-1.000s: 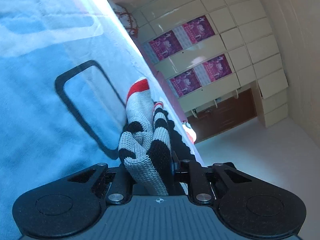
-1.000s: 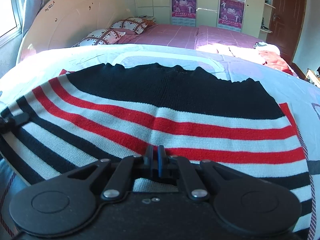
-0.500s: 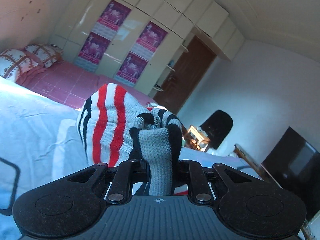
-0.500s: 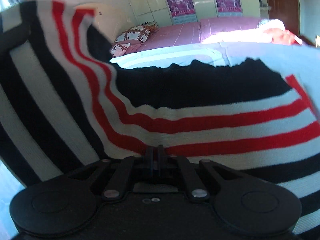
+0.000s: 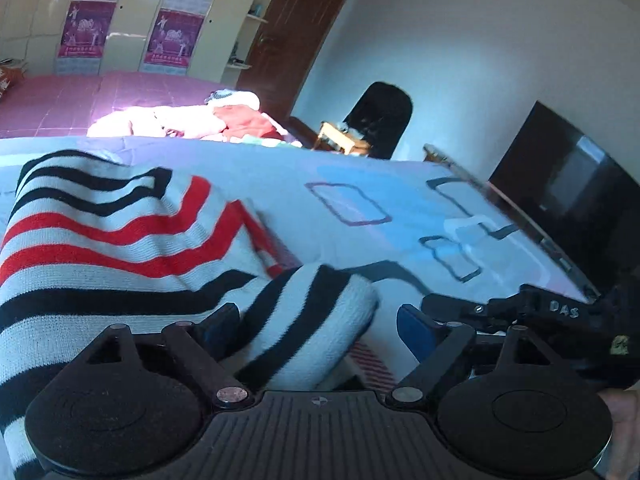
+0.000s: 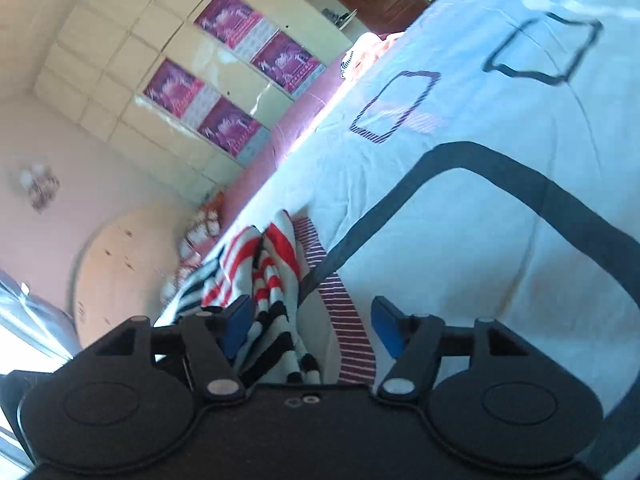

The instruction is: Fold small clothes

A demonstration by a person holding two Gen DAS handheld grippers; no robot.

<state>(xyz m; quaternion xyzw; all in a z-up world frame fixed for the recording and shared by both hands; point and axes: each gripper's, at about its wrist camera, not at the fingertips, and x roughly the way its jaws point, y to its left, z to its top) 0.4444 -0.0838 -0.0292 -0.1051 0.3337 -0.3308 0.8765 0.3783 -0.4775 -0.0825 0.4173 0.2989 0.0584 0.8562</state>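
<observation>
Left claw point(image 5: 318, 330) released, jaws spread wide, a fold of striped sweater point(image 5: 120, 248) lying loose between them, touching neither blue pad for certain. Right claw point(image 6: 312, 326) likewise released, jaws apart, bunched sweater point(image 6: 276, 280) just beside its left finger. Sweater folded over on pale blue bed sheet point(image 5: 400, 208), red, black and white stripes uppermost. Clothes pile point(image 5: 224, 118) well beyond on pink bed.

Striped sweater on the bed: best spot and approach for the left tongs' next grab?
Judging from the left wrist view, grip the rolled black-and-white end of the striped sweater, which bulges up off the blue bedsheet between the open left tongs. Come straight ahead and low: a raised double layer pinches easily. The flat striped body to the left offers no edge.
</observation>
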